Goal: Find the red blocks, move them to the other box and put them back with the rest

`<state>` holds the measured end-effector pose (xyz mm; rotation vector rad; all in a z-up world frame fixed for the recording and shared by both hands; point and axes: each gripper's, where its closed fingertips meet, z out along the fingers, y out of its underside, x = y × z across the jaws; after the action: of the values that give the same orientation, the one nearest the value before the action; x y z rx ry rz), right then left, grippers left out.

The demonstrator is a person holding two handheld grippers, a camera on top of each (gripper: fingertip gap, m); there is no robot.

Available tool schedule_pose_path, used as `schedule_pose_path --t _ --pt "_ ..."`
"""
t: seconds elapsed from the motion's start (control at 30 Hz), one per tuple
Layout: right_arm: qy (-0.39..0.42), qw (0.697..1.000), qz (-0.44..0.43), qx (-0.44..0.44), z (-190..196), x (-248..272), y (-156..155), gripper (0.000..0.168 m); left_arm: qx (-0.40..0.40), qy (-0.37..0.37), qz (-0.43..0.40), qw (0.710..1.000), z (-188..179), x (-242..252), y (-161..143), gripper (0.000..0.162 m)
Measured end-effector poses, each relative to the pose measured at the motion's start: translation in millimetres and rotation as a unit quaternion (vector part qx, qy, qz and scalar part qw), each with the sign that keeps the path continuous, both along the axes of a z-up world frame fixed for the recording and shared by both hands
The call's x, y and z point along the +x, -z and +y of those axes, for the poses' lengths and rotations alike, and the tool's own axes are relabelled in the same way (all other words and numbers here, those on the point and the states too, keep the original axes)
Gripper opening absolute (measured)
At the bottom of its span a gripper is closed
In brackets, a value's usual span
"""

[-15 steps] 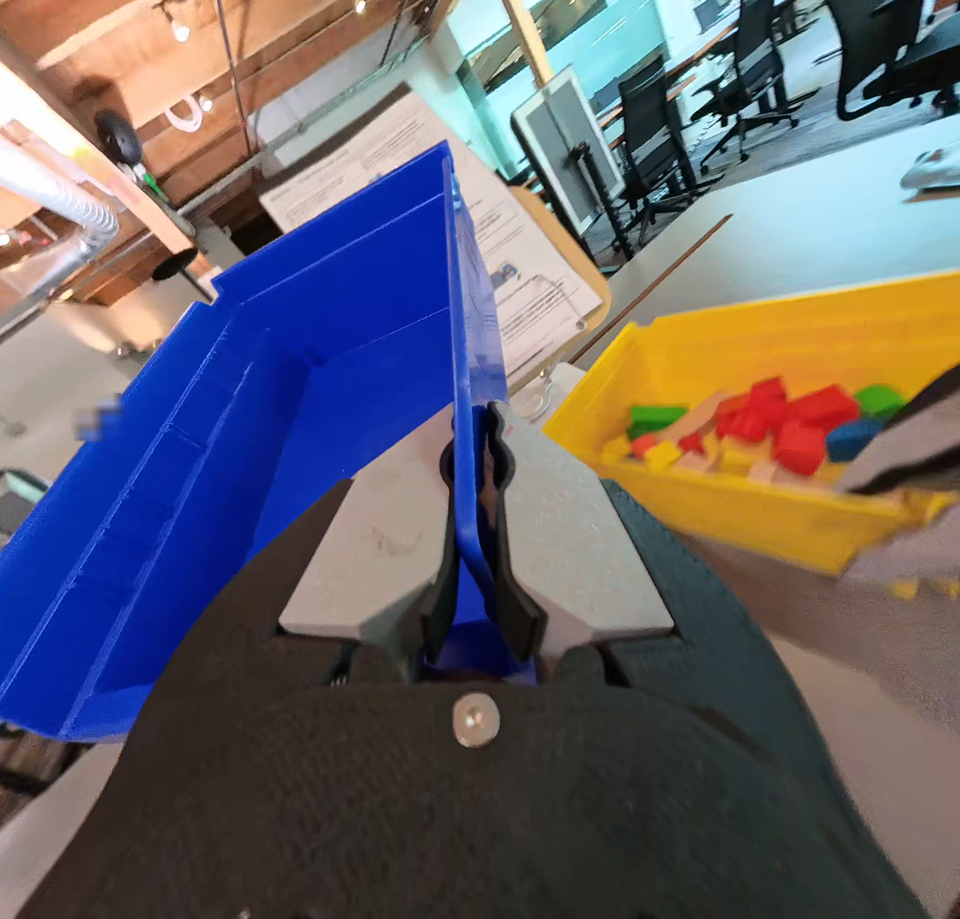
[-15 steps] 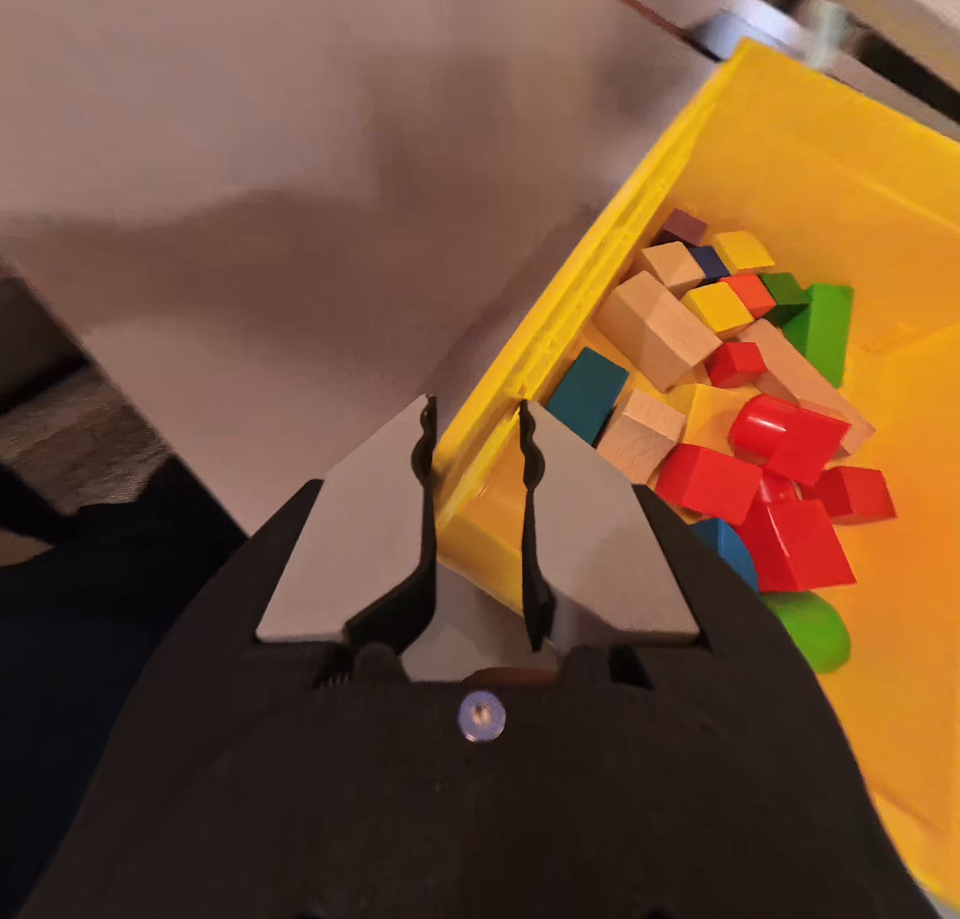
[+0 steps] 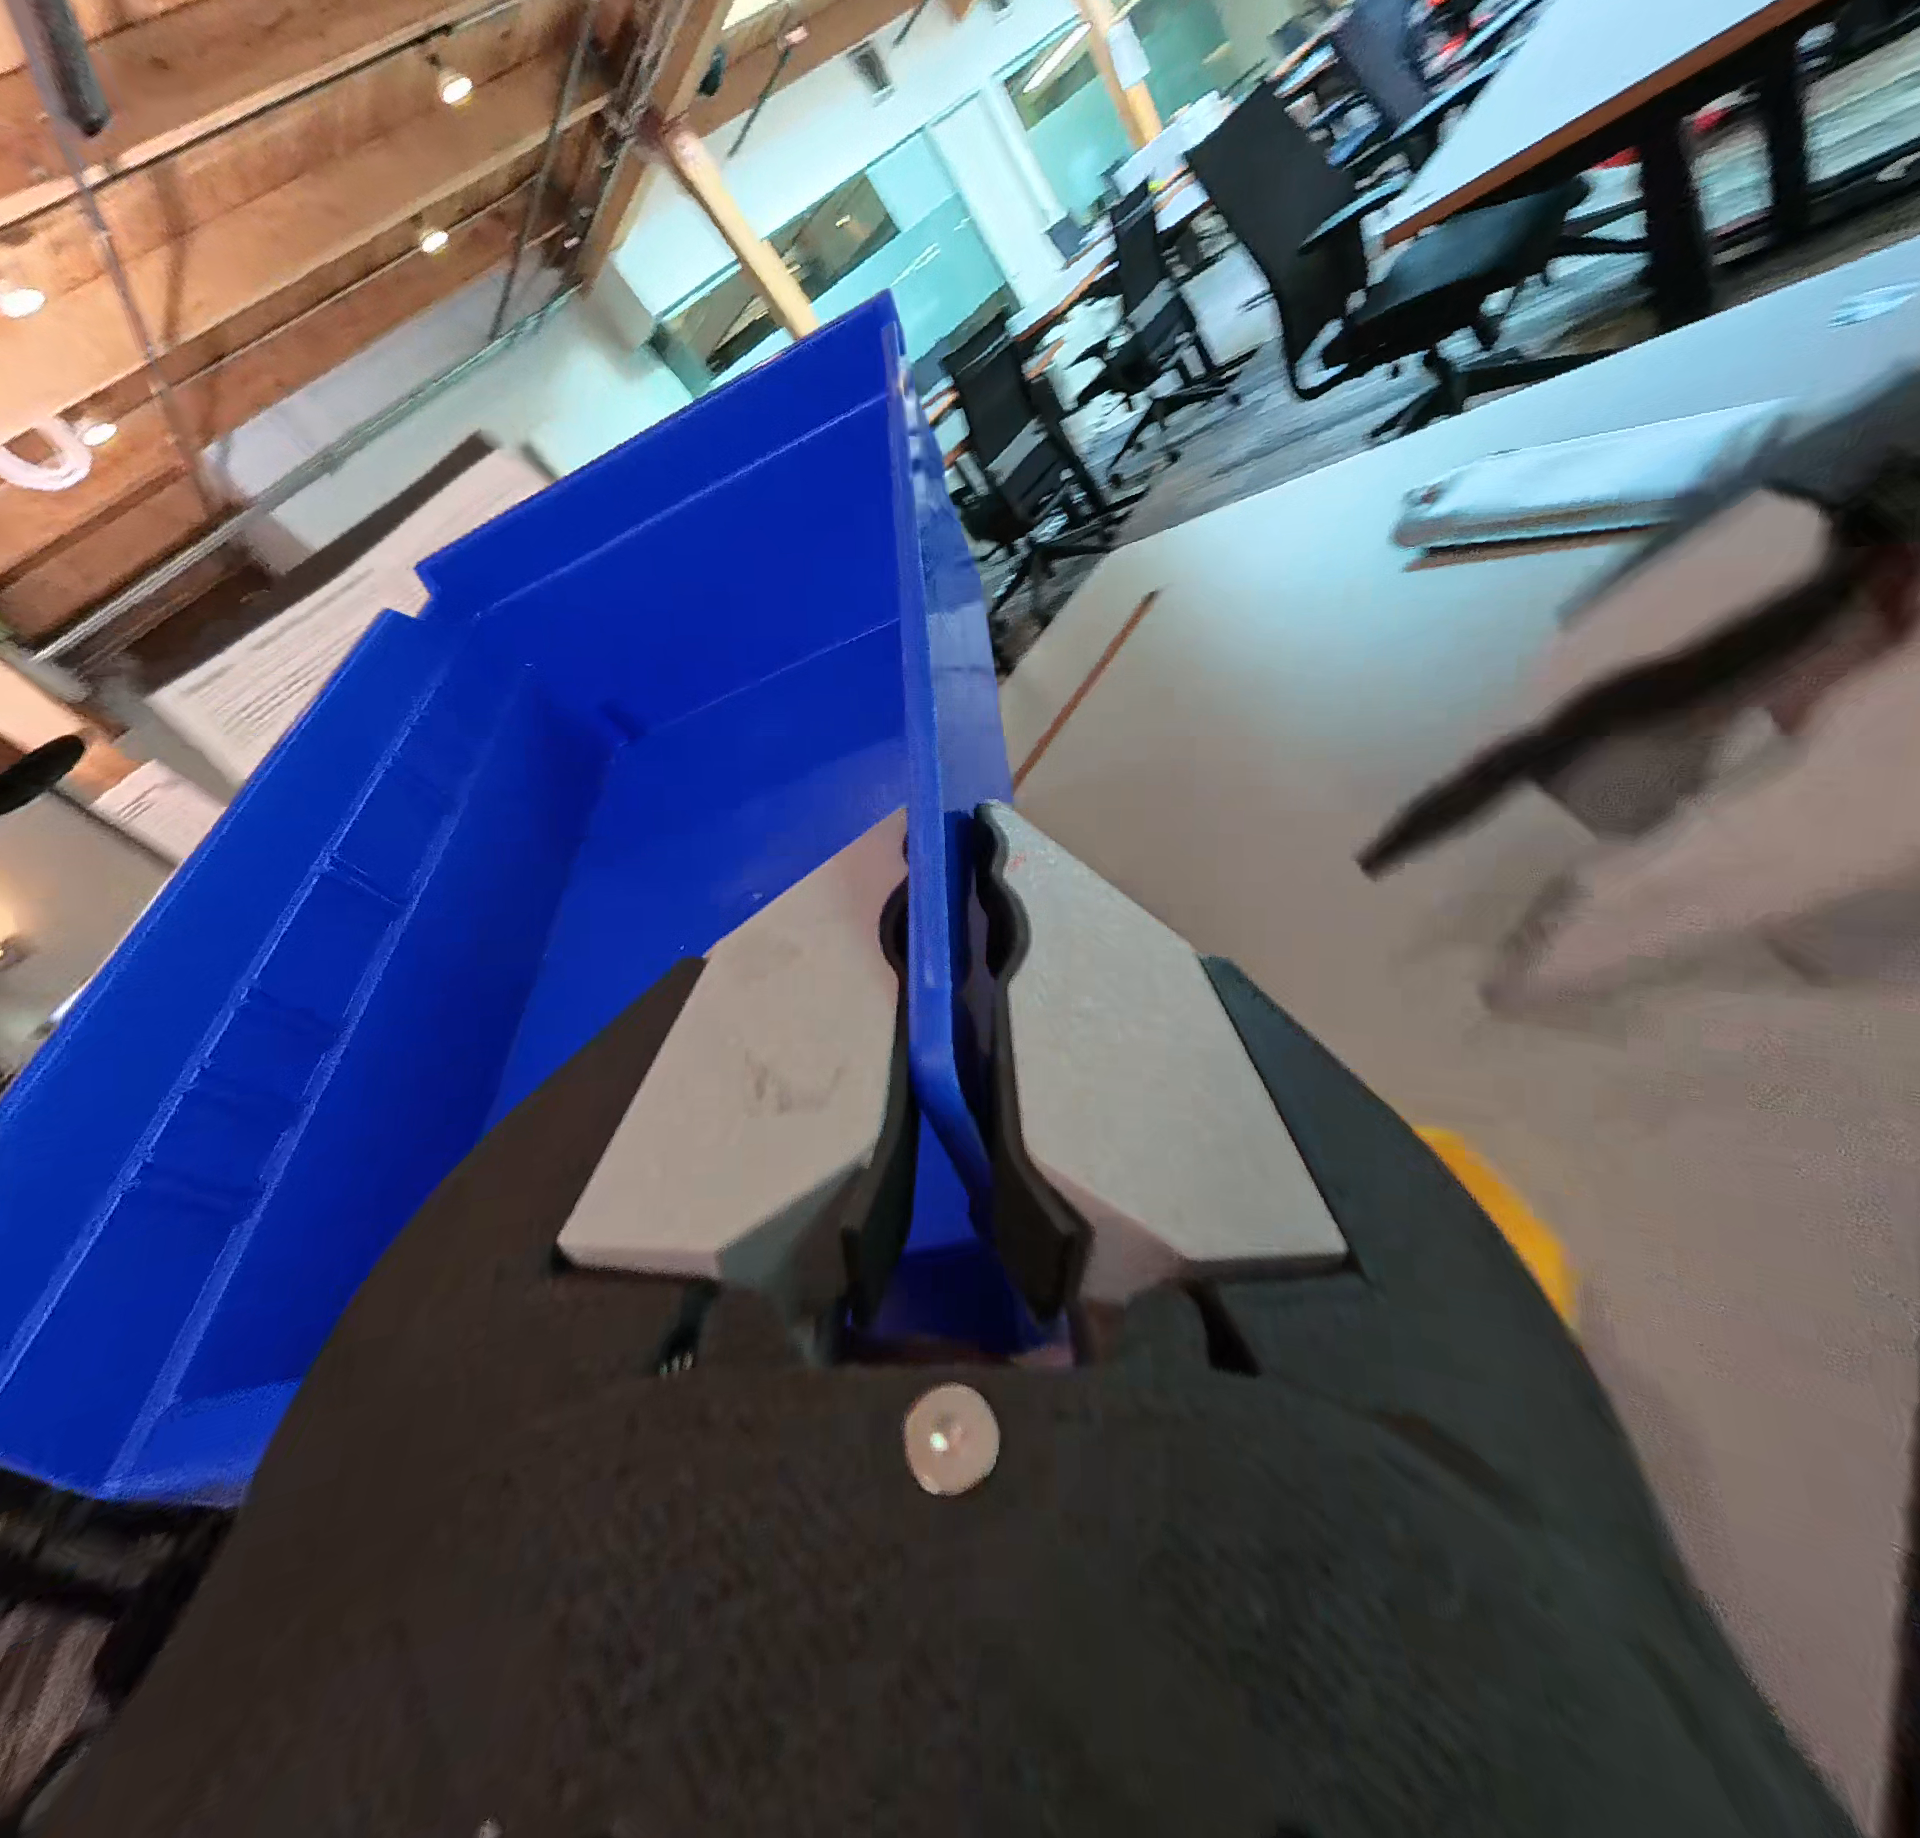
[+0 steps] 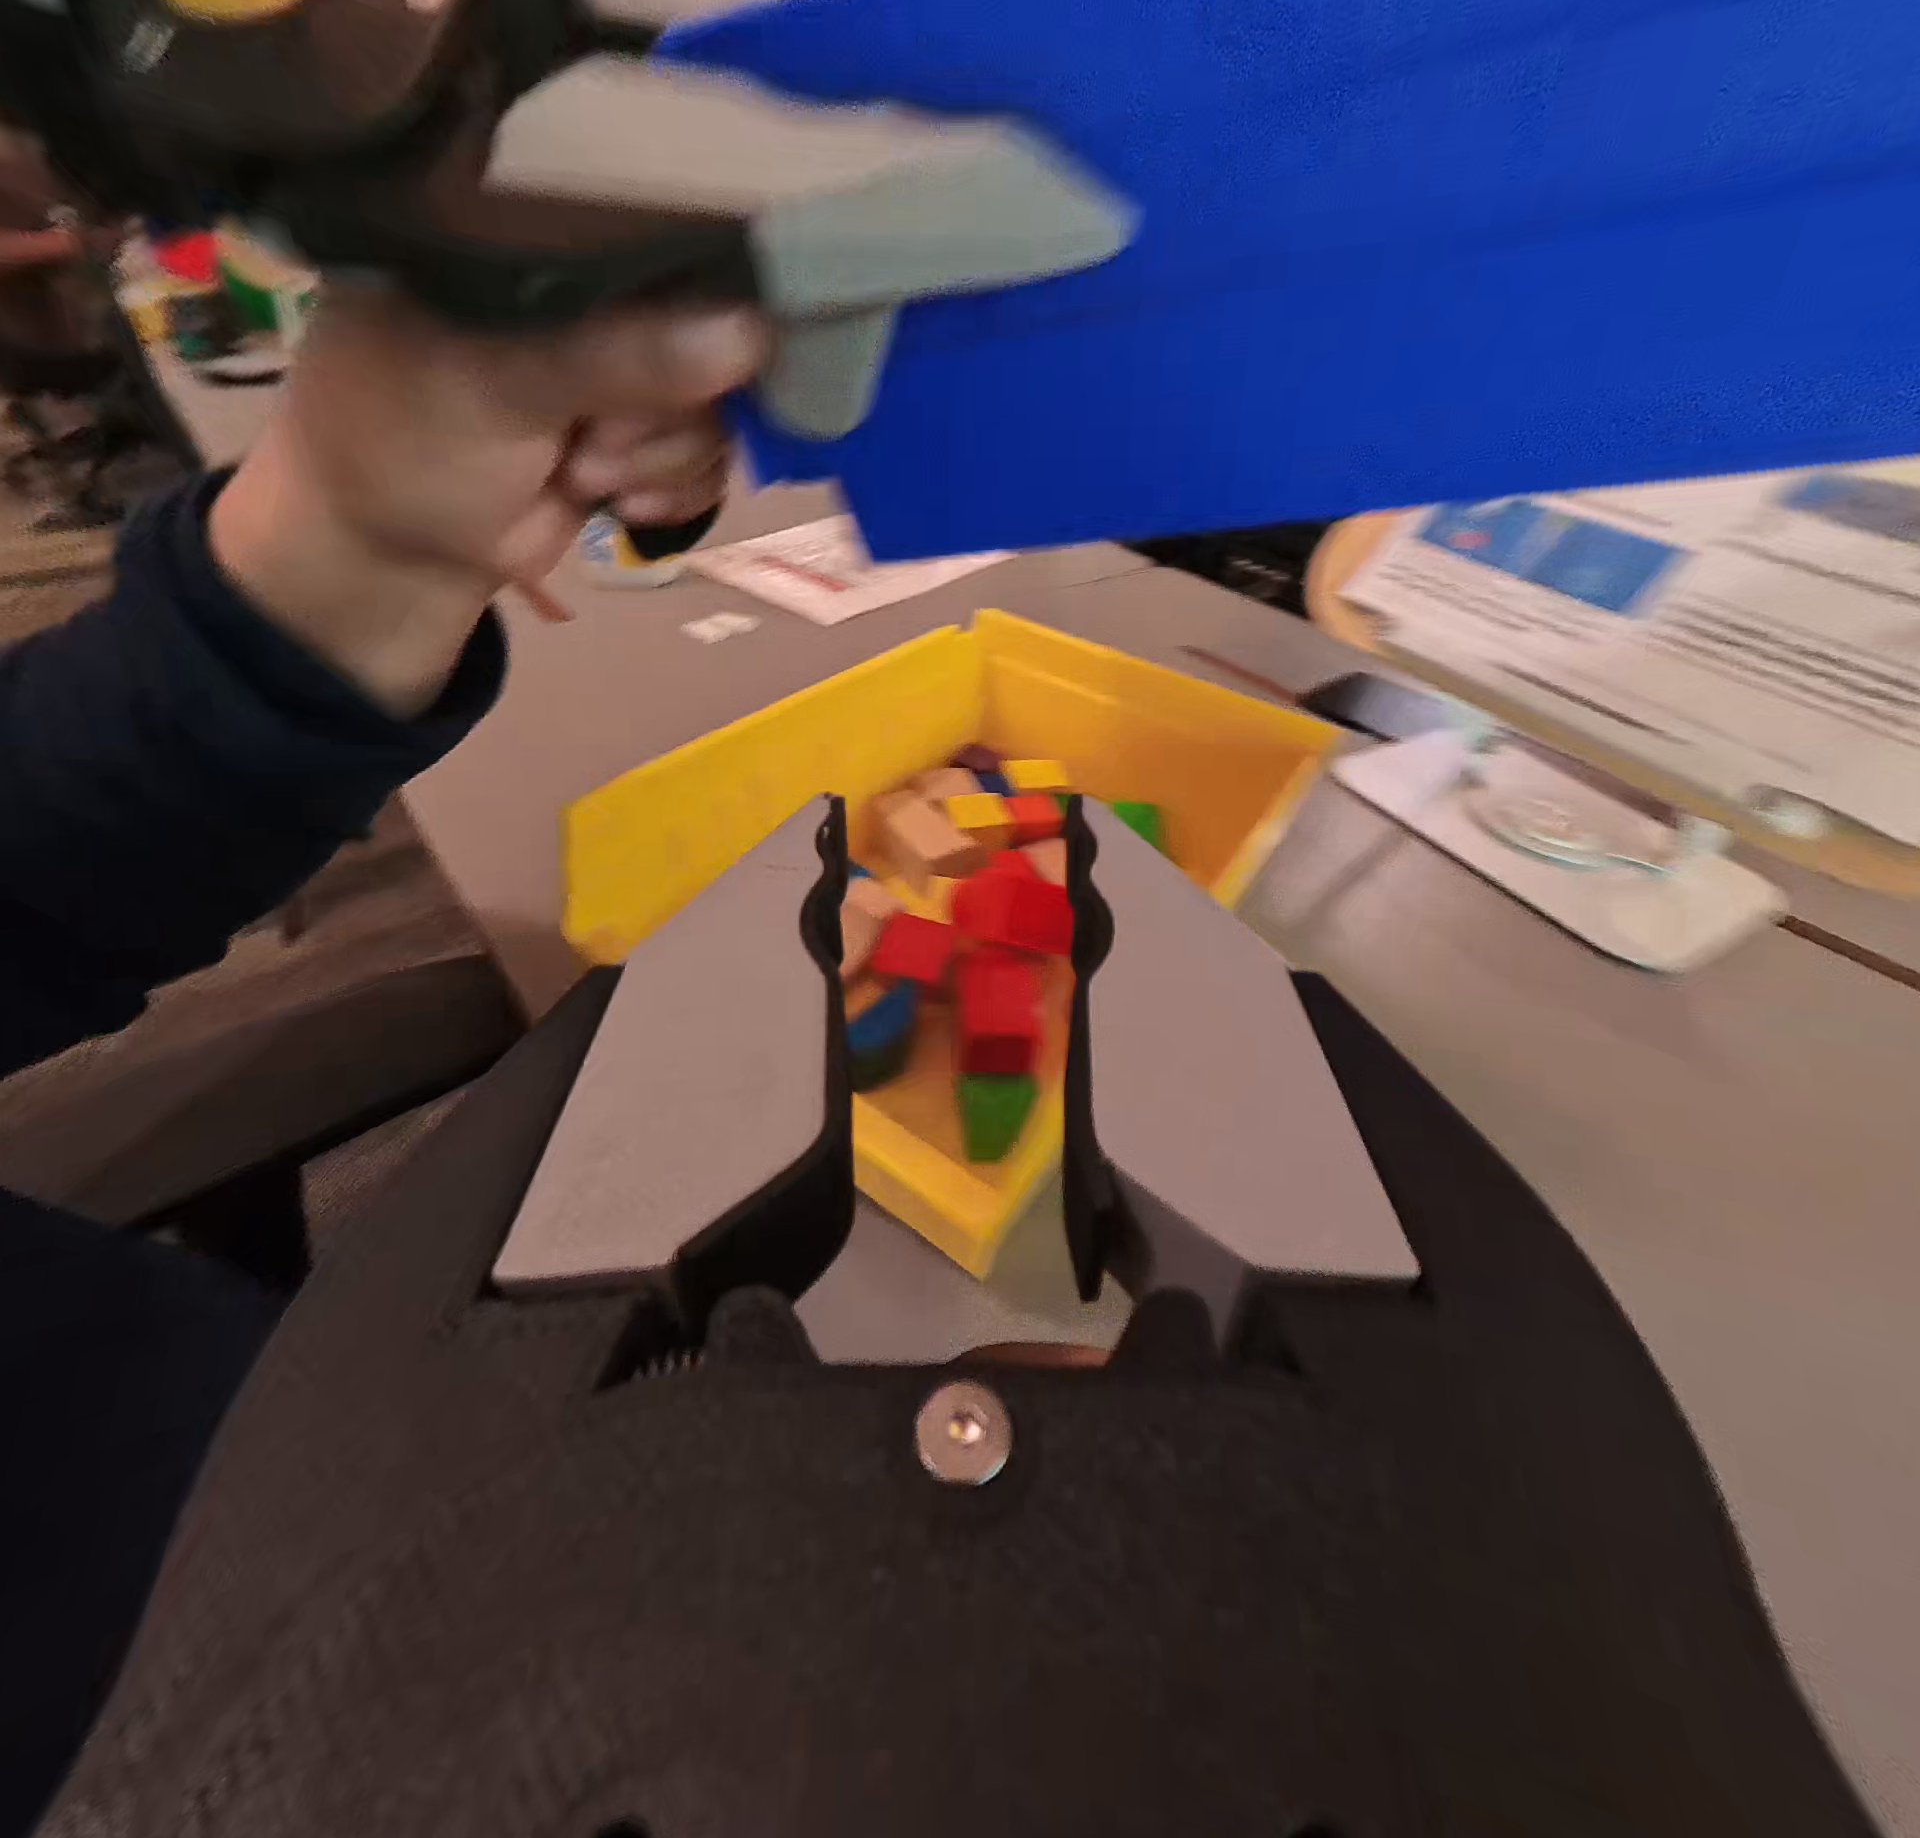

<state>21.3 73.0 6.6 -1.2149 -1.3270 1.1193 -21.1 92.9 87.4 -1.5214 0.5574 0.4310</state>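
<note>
The blue bin [image 3: 644,749] is held up off the table [image 3: 1299,749] and tilted, its side wall clamped between the fingers of the left gripper [image 3: 945,884], which are closed tight on the thin plastic. As far as its interior is shown, the bin is empty. In the right wrist view the same bin is seen overhead as a blurred blue slab, with a hand [image 4: 499,458] on the left gripper's handle.

The right gripper [image 4: 951,832] is held above the near corner of the yellow bin [image 4: 727,832], its fingers spread moderately apart with nothing between them. The yellow bin rests on the table, and the red blocks [image 4: 1008,947] lie in it, mixed with natural wood, yellow, green and blue pieces.

The step in hand is judged to be the last one: the red blocks appear to be back with the rest, and the emptied blue bin is being carried. What is called for next is probably that the blue bin be levelled and set down on the table clear of the yellow bin, and only then that the clamp be released.

Much is blurred by motion. The number of red blocks cannot be counted, since part of the pile is covered by the right gripper's fingers. The near end of the blue bin's floor is hidden behind the left gripper's body, so a leftover block there cannot be ruled out. Only a yellow smear of the yellow bin is shown in the left wrist view.
</note>
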Motion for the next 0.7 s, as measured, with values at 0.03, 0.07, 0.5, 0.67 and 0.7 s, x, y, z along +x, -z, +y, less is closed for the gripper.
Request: schedule_pose_path --t 0.03,0.07,0.5,0.67,0.7 --pt "0.030 1.000 0.006 -0.005 21.9 19.8 -5.9 0.040 -0.006 0.021 0.005 1.000 7.1 20.2 6.4 0.004" --pt "0.060 0.998 0.010 -0.009 42.9 40.0 -10.3 0.040 -0.015 0.041 0.013 0.999 15.1 40.6 14.2 0.004" --pt "0.276 0.958 -0.039 -0.062 195.6 197.3 34.8 0.040 -0.233 0.112 0.022 0.966 120.7 178.1 164.9 0.005" --pt "0.274 0.956 -0.056 -0.089 209.2 190.8 61.1 0.041 -0.257 0.091 -0.044 0.961 142.6 177.2 184.6 0.005" --pt "0.270 0.955 -0.066 -0.099 210.9 186.6 69.3 0.042 -0.266 0.088 -0.045 0.959 144.5 180.5 190.0 0.008"
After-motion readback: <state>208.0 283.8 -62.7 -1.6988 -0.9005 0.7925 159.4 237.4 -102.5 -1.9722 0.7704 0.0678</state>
